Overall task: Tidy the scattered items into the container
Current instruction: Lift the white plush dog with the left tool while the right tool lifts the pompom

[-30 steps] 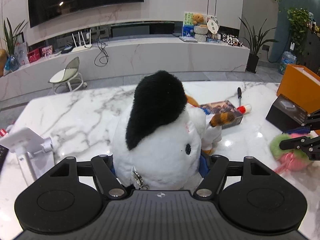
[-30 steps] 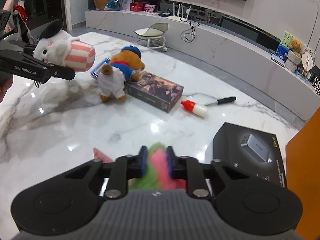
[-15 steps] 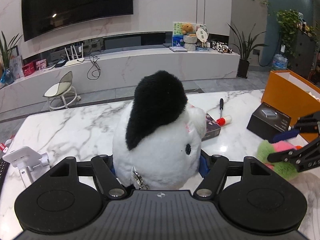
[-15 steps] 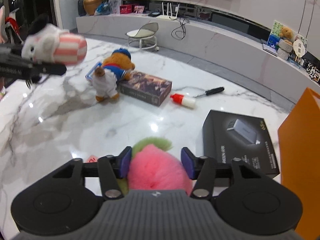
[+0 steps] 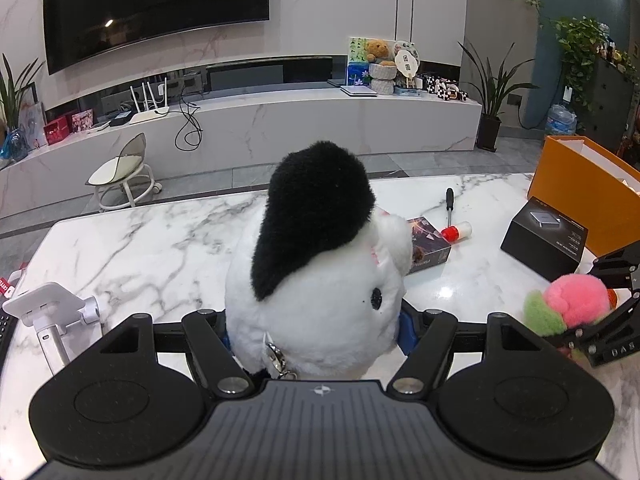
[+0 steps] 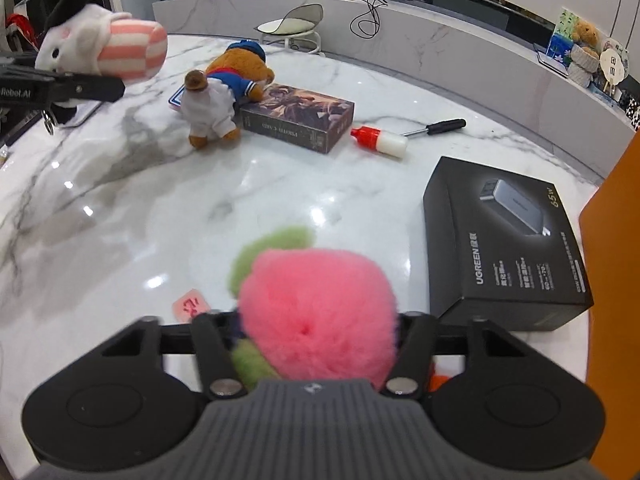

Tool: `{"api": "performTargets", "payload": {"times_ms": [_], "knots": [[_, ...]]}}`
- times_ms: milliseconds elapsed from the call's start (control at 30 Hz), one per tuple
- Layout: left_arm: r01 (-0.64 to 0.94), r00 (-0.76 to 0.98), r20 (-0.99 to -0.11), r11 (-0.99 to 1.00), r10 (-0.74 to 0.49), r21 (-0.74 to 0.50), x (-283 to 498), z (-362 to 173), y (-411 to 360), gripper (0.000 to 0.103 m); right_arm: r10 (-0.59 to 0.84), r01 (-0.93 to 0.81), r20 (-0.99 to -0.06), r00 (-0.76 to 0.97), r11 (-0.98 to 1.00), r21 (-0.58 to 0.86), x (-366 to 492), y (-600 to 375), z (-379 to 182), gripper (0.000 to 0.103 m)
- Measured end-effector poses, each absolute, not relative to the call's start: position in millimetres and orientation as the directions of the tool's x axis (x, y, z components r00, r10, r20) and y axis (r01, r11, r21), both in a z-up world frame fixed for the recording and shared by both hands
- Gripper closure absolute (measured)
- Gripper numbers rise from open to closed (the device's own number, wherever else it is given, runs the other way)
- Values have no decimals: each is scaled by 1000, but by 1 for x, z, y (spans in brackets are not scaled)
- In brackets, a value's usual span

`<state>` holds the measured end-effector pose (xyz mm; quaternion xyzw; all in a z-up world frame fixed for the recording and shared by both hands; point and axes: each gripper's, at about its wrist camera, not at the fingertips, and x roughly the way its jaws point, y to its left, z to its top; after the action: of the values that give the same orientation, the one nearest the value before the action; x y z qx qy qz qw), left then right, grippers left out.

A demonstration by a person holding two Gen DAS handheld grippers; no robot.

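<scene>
My left gripper [image 5: 316, 332] is shut on a white plush toy with a black ear [image 5: 320, 280], which fills the middle of the left wrist view. The right wrist view shows this toy [image 6: 100, 48] held above the table's left side. My right gripper [image 6: 318, 332] is shut on a fluffy pink and green plush [image 6: 320, 312], held off the marble table [image 6: 160, 200]. The orange container [image 5: 580, 192] stands at the table's right edge, just beyond the pink plush [image 5: 576, 300].
On the table lie a brown bear in a sailor suit [image 6: 228, 92], a printed card box [image 6: 300, 116], a red-capped bottle [image 6: 380, 140], a screwdriver [image 6: 436, 126], a black charger box [image 6: 508, 240] and a small pink card [image 6: 192, 304]. A white phone stand [image 5: 52, 312] stands at the left.
Both grippers have risen with their toys. The left one has swung right, bringing the orange container further into view. The right jaws stand wider around the pink plush.
</scene>
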<state>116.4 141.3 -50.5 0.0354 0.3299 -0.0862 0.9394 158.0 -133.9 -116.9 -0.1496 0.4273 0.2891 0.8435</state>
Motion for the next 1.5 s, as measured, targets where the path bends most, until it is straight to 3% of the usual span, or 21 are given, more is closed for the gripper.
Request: {"api": "performTargets", "payload": {"times_ms": [267,367,467,600,667,700,900,1033,1167,1267,1500], "knots": [[191,777,-612,982,-144,11,113,-42,135,22,354,-597,-810,468,803,6,159,-135,-106,55],[190,786,-602,982,-143,14,112,-37,131,22,355,-577,-799,486,816,11,161,-138,-92,68],[192,792,-592,981,-147,13,110,-32,126,22,369,-565,-784,500,825,29,161,-143,-74,73],[195,800,-580,981,-153,10,108,-26,119,22,395,-570,-784,479,819,64,160,-148,-69,67],[196,804,-574,981,-155,9,106,-24,116,22,392,-570,-793,465,819,71,158,-151,-75,47],[197,806,-571,980,-157,8,106,-22,115,22,387,-568,-797,464,820,68,157,-152,-78,43],[199,808,-567,980,-161,5,104,-20,112,22,392,-569,-809,438,818,88,154,-162,-86,34],[200,805,-570,980,-163,3,104,-21,114,22,374,-572,-831,412,816,83,154,-160,-97,34],[201,803,-573,980,-164,2,104,-23,116,22,364,-570,-845,392,817,88,156,-155,-106,48],[202,801,-575,979,-165,0,104,-23,117,22,355,-571,-851,386,817,82,159,-153,-108,51],[204,799,-577,979,-168,-2,104,-24,118,22,360,-559,-854,377,823,100,162,-154,-102,55]]}}
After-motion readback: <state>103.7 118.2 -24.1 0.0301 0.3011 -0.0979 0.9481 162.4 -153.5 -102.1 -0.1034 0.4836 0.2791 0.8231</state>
